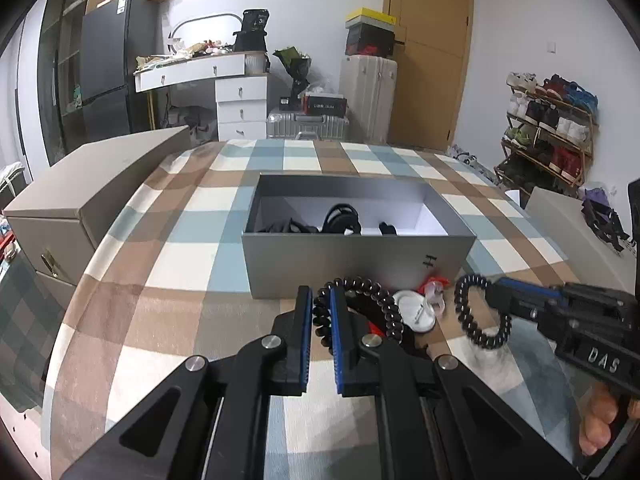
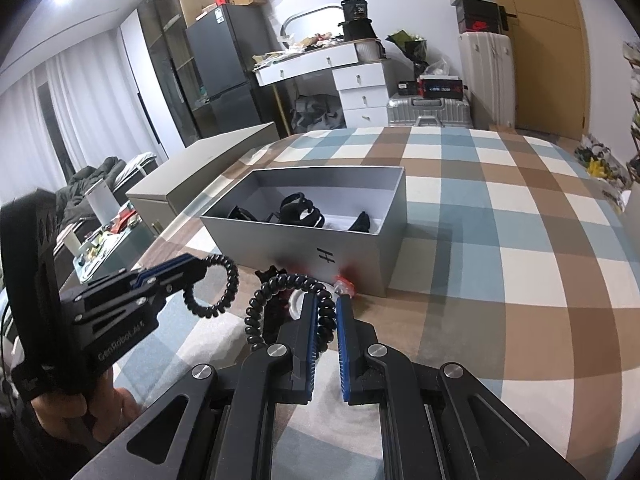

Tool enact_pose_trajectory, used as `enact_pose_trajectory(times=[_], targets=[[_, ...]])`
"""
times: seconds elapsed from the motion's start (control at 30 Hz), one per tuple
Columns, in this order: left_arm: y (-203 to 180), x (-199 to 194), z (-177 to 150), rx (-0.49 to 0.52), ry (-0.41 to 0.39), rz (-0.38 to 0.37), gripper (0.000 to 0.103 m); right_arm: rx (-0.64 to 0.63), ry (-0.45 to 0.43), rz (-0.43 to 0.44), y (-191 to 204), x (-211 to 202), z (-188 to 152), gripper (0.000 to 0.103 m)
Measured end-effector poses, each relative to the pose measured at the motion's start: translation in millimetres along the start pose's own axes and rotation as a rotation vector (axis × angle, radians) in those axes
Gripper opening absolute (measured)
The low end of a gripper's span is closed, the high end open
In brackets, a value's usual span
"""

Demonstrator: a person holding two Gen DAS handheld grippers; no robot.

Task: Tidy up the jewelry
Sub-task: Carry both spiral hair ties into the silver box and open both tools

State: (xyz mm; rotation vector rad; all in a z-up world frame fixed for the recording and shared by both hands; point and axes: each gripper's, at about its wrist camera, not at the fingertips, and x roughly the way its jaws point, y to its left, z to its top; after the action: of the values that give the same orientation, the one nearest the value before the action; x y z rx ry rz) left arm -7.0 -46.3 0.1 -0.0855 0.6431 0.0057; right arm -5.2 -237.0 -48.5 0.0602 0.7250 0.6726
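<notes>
A grey open box (image 1: 352, 258) (image 2: 304, 248) sits mid-table with dark jewelry (image 1: 340, 218) (image 2: 298, 210) inside. In front of it lie a black spiral hair tie (image 1: 380, 304), a white round item (image 1: 416, 312) and a small red piece (image 1: 430, 282). My left gripper (image 1: 320, 300) has a narrow gap between its pads, with one strand of a black spiral tie (image 2: 212, 288) between them; it shows shut on that tie in the right wrist view (image 2: 200, 270). My right gripper (image 2: 326, 312) stands likewise over a spiral tie (image 2: 256, 312); the left wrist view shows it (image 1: 490, 292) shut on a spiral tie (image 1: 480, 316).
A checked cloth (image 1: 192, 248) covers the table. A beige lid or box (image 1: 88, 192) (image 2: 200, 176) stands at the left edge. Another pale box (image 1: 576, 232) is at the right. A dresser, fridge, suitcases and a shoe rack line the room behind.
</notes>
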Motion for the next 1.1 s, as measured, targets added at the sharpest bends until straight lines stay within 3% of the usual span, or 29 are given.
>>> enact_pose_trajectory(times=[0.3, 0.67, 0.93, 1.1], targets=[[11, 7, 9, -0.033, -0.02, -0.01, 0.004, 0.034, -0.021, 0.026, 5, 7, 3, 0.009], [8, 7, 31, -0.032, -0.073, -0.039, 0.004, 0.155, -0.124, -0.016, 4, 10, 31, 0.009], [10, 19, 44, -0.068, -0.095, -0.044, 0.004, 0.224, -0.114, -0.06, -10, 26, 44, 0.009], [10, 35, 48, -0.067, -0.068, -0.025, 0.004, 0.261, -0.093, -0.067, -17, 38, 48, 0.009]])
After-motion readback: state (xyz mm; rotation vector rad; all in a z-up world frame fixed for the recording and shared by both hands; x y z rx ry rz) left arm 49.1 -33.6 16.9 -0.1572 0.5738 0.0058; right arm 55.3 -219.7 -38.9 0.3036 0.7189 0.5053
